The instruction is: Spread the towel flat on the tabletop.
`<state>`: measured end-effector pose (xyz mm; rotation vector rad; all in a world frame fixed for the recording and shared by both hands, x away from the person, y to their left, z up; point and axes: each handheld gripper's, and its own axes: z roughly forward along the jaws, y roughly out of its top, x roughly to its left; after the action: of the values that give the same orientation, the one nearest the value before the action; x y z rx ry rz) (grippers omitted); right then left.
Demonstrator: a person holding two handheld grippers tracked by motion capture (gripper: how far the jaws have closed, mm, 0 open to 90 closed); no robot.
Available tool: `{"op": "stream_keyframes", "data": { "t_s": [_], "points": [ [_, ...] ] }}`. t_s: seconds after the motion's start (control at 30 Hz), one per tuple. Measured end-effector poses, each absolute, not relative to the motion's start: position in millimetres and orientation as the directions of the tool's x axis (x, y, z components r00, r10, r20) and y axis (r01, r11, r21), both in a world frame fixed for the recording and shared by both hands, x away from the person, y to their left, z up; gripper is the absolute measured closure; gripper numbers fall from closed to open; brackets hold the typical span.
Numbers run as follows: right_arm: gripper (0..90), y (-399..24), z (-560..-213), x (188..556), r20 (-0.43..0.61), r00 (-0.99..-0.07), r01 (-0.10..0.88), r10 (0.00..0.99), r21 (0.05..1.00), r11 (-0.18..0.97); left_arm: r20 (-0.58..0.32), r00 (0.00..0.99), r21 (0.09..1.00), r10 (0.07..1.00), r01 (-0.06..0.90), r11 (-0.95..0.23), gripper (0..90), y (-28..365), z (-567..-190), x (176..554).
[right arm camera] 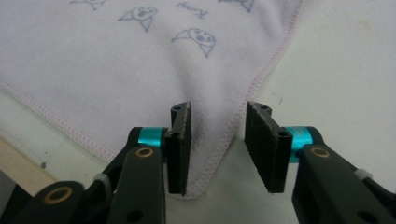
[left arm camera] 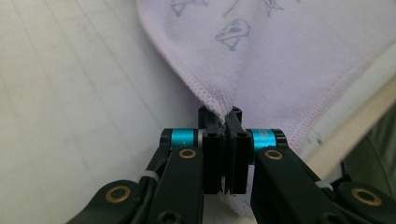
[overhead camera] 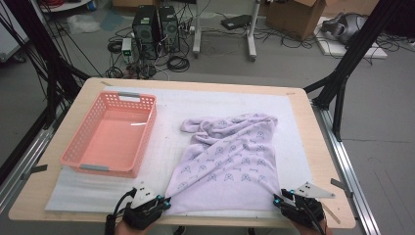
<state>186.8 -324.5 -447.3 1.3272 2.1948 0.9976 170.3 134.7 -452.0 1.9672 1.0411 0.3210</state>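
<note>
On the tabletop point(overhead camera: 313, 147), over a white mat point(overhead camera: 215, 100), a lilac towel point(overhead camera: 230, 156) printed with small cat faces is spread, its far end bunched into folds and its near edge lying close to the tabletop's front edge; a pink plastic basket point(overhead camera: 78, 147) is set to the left of the towel, well apart from it; at the towel's near left corner the left tool point(overhead camera: 166, 201) is seen, and in the left gripper view point(left arm camera: 225, 122) its jaws are pressed together on the stitched corner, the cloth being pulled up into a peak between them; at the near right corner the right tool point(overhead camera: 277, 198) is placed, and in the right gripper view point(right arm camera: 218, 122) its jaws are held partly apart, the towel's corner lying between them on the mat; the left pad point(right arm camera: 180, 140) is seen against the cloth, while the right pad point(right arm camera: 264, 144) is kept clear of it; the corner is not gripped.
</note>
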Motion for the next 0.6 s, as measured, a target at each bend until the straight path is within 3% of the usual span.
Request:
{"op": "stream_keyframes", "data": {
  "t_s": [0.1, 0.17, 0.27, 0.4, 0.5, 0.6],
  "points": [
    [79.4, -322, -447, 186, 0.051, -0.500, 0.604, 0.864, 0.735, 0.306, -0.159, 0.637, 0.787, 0.754, 0.543, -0.292, 87.0, 139, -452, 158],
    [85.0, -320, -446, 183, 0.056, -0.521, 0.605, 0.852, 0.729, 0.322, -0.160, 0.647, 0.790, 0.746, 0.537, -0.296, 86.9, 140, -453, 155],
    [86.3, -322, -442, 175, 0.042, -0.534, 0.610, 0.844, 0.711, 0.350, -0.179, 0.653, 0.804, 0.736, 0.528, -0.273, 82.3, 140, -452, 157],
    [86.6, -336, -440, 156, 0.003, -0.530, 0.614, 0.848, 0.691, 0.381, -0.196, 0.650, 0.824, 0.734, 0.515, -0.235, 56.7, 134, -454, 163],
    [86.8, -351, -439, 139, 0.006, -0.512, 0.631, 0.859, 0.682, 0.371, -0.192, 0.661, 0.835, 0.726, 0.498, -0.233, 49.4, 128, -449, 171],
    [86.7, -363, -438, 125, 0.012, -0.497, 0.647, 0.868, 0.671, 0.361, -0.204, 0.667, 0.847, 0.717, 0.487, -0.212, 47.8, 122, -446, 176]
  ]
}}
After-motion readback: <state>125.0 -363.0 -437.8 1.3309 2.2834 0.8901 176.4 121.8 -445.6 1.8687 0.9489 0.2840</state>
